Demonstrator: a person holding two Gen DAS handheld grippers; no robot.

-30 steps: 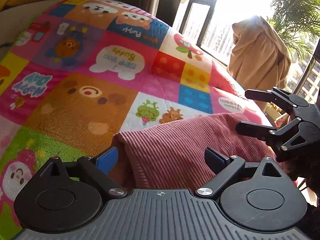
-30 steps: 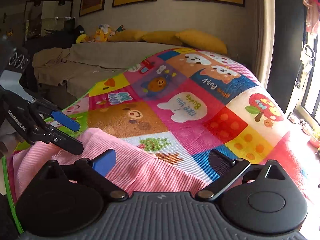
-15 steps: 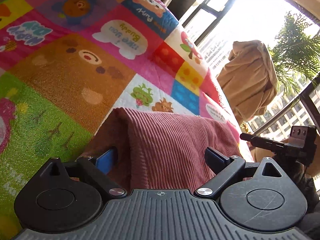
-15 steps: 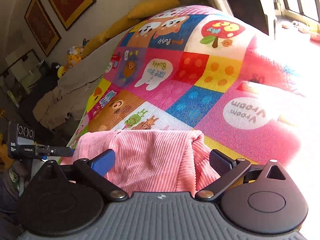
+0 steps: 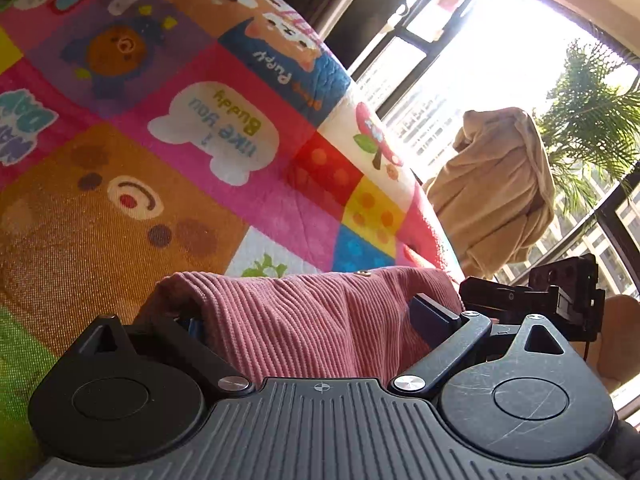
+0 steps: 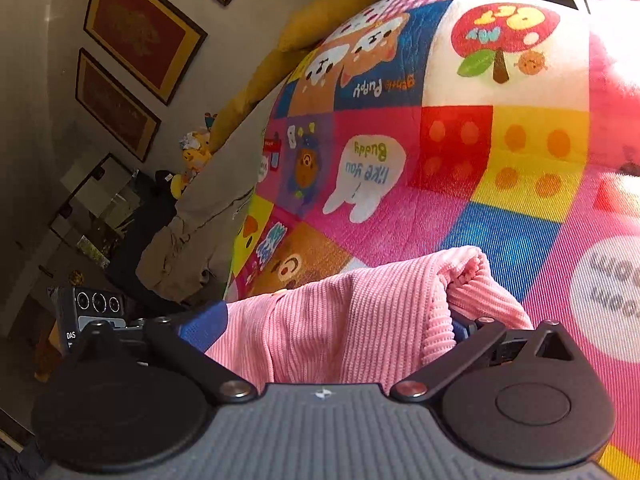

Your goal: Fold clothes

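A pink ribbed garment (image 5: 304, 320) lies bunched at the near edge of a bed, on a bright cartoon patchwork quilt (image 5: 168, 184). My left gripper (image 5: 312, 316) is open, and the cloth fills the gap between its fingers and covers the left fingertip. In the right wrist view the same garment (image 6: 360, 312) fills my open right gripper (image 6: 332, 320), with a fold draped over its right finger. Each gripper holds one end of the cloth. The right gripper (image 5: 532, 304) shows at the left view's right edge, and the left gripper (image 6: 92, 312) at the right view's left edge.
A tan cloth (image 5: 500, 188) is draped over something by the bright window, with a palm plant (image 5: 592, 120) behind it. Yellow pillows (image 6: 320, 20) and a beige blanket (image 6: 192, 240) lie at the far side of the bed. Framed pictures (image 6: 136, 32) hang on the wall.
Both grippers have pushed further into the garment and tilted. The cloth now stands higher between the fingers and covers one fingertip on each. Finger spacing looks unchanged.
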